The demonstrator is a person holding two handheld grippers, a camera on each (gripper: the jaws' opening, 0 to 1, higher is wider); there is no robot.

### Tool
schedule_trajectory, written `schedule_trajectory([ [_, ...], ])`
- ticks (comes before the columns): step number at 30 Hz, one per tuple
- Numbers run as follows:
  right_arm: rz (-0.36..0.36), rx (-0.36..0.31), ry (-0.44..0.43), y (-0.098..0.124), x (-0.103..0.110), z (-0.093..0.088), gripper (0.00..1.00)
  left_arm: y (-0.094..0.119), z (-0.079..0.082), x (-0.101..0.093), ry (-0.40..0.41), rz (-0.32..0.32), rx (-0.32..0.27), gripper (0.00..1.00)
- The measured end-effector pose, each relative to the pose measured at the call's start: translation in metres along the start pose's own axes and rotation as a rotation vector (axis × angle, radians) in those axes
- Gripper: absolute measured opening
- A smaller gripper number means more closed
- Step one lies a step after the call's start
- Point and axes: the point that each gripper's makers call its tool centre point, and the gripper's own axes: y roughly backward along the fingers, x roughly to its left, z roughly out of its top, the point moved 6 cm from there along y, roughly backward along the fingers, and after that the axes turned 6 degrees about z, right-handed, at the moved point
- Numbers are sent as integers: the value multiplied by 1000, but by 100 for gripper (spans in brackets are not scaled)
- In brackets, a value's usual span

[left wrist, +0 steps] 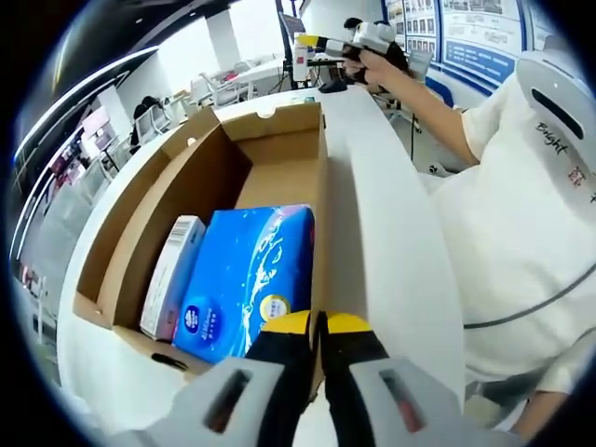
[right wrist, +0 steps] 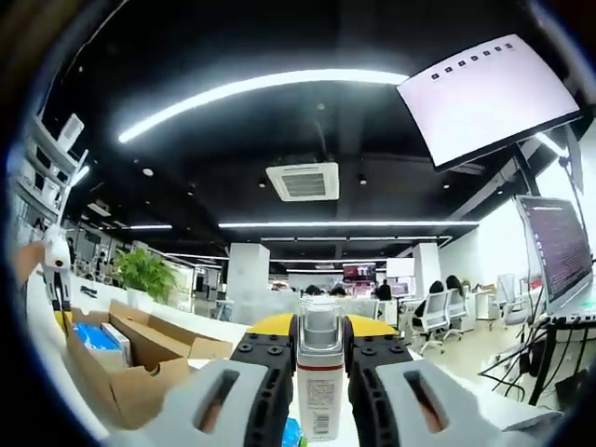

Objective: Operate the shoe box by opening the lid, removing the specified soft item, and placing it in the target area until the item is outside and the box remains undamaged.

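Left gripper view gives me the white table (left wrist: pixel 391 214) with the open cardboard shoe box (left wrist: pixel 140 233) on it. Inside the box lies a blue tissue pack (left wrist: pixel 251 275), and a slim white carton (left wrist: pixel 172 275) lies beside it against the side wall. My left gripper (left wrist: pixel 318 328) has its yellow-tipped jaws pinched together on the box's near edge. My right gripper (right wrist: pixel 320 340) is clamped on an upright white bottle (right wrist: pixel 319 386), held high and well apart from the box.

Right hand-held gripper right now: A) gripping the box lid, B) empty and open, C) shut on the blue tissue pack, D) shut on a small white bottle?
D: the right hand-held gripper has its jaws closed on either side of an upright small white bottle, while the blue tissue pack lies in the open shoe box.
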Motion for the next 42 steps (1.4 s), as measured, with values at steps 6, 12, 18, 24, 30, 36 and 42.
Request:
schedule_trajectory([
  [6,-20,86,-21,-2,-3,-28,18,0,0,0,-2,3,-4,3],
  [12,-6,116,-7,-6,2,-41,18,0,0,0,-1,4,-5,3],
  [18,-13,155,-18,-5,0,-53,18,0,0,1,1,6,-7,3],
  [24,6,170,-20,-4,2,-60,18,0,0,1,1,6,-8,3],
  [30,3,239,3,-3,4,-72,18,0,0,1,0,8,-8,3],
  [36,2,249,-8,-1,0,-79,18,0,0,1,2,9,-8,3],
  [42,-23,249,-25,0,-3,-80,18,0,0,1,2,11,-8,3],
])
